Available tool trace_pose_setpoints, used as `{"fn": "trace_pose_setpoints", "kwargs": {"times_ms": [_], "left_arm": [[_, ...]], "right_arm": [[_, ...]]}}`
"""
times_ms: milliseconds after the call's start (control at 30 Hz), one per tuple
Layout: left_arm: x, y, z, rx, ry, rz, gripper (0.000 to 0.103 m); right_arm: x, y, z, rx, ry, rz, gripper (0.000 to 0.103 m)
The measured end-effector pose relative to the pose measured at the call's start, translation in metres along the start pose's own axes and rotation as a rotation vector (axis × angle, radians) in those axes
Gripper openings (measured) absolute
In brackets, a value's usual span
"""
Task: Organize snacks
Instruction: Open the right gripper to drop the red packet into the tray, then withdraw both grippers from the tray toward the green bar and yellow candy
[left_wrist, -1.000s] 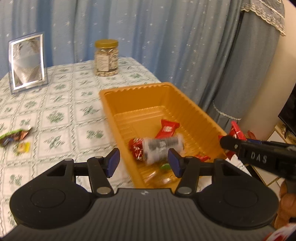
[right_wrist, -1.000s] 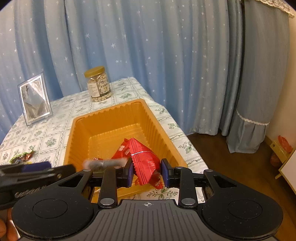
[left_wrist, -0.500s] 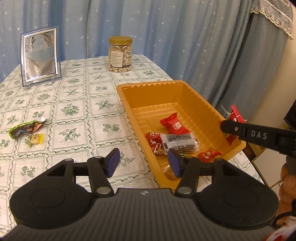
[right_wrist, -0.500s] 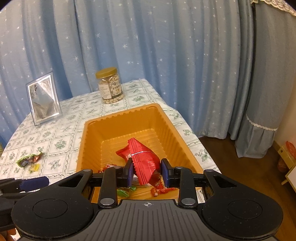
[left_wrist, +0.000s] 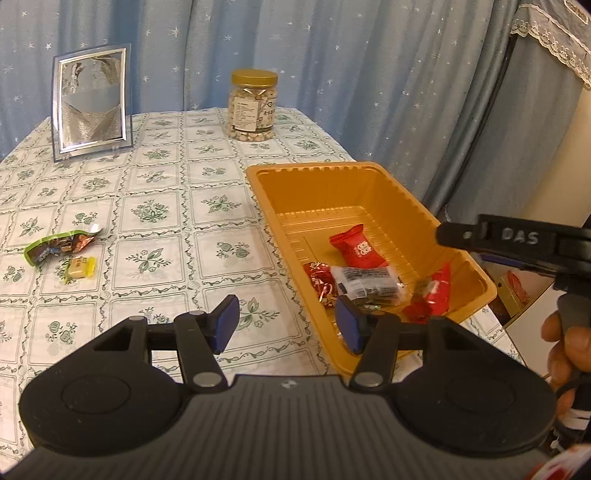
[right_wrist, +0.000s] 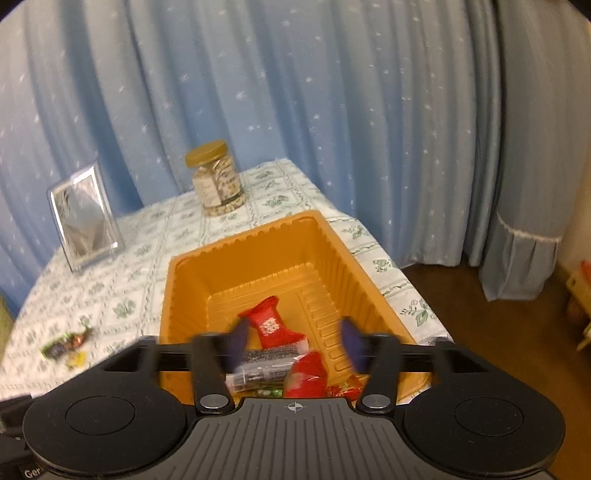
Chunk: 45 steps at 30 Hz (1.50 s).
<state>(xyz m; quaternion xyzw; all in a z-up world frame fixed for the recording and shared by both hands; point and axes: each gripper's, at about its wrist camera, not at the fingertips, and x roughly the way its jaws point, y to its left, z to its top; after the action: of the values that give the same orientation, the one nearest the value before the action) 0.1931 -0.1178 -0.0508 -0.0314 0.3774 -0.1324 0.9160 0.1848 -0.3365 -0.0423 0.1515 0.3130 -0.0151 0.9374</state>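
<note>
The orange tray (left_wrist: 306, 170) (right_wrist: 258, 236) sits at the right end of the table. In it lie a red packet with white print (left_wrist: 356, 247) (right_wrist: 271, 326), a grey-black packet (left_wrist: 365, 282) (right_wrist: 266, 365) and a small red candy (left_wrist: 319, 277). My right gripper (right_wrist: 295, 338) hovers over the tray's near end. Its jaws are opening, and the red packet (right_wrist: 306, 373) (left_wrist: 432, 291) has dropped free below them, blurred. My left gripper (left_wrist: 286, 317) stands open and empty over the tray's near left edge. A green-brown wrapper (left_wrist: 59, 245) and a yellow candy (left_wrist: 79, 267) lie on the cloth at left.
A jar of nuts (left_wrist: 253, 107) and a silver photo frame (left_wrist: 92, 107) stand at the back of the table. Blue curtains hang behind. The table ends just right of the tray, above a wooden floor (right_wrist: 461, 295). A hand (left_wrist: 565, 343) holds the right gripper's handle.
The grey-black packet that was falling has come to rest in the tray. My right jaws have parted and the red packet they held has dropped into the tray.
</note>
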Motion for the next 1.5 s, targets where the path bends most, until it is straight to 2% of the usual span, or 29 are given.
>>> {"fn": "trace_pose_setpoints", "kwargs": {"times_ms": [233,567,1100,1500], "left_arm": [[-0.01,0.001,-0.005,-0.008,0.004,0.007,0.054],[-0.047,0.006,-0.013,-0.014,-0.022,0.028,0.058],[-0.104,0.023,-0.026,-0.03,-0.068,0.068,0.068],[-0.124,0.043,-0.033,-0.052,-0.084,0.105,0.073]], "right_arm": [[-0.016,-0.008,-0.018,0.021,0.034,-0.026,0.063],[-0.049,0.002,-0.039,0.035,0.055,-0.005,0.063],[-0.091,0.031,-0.046,0.005,0.031,0.033,0.063],[-0.104,0.045,-0.047,-0.012,0.017,0.048,0.063]]}}
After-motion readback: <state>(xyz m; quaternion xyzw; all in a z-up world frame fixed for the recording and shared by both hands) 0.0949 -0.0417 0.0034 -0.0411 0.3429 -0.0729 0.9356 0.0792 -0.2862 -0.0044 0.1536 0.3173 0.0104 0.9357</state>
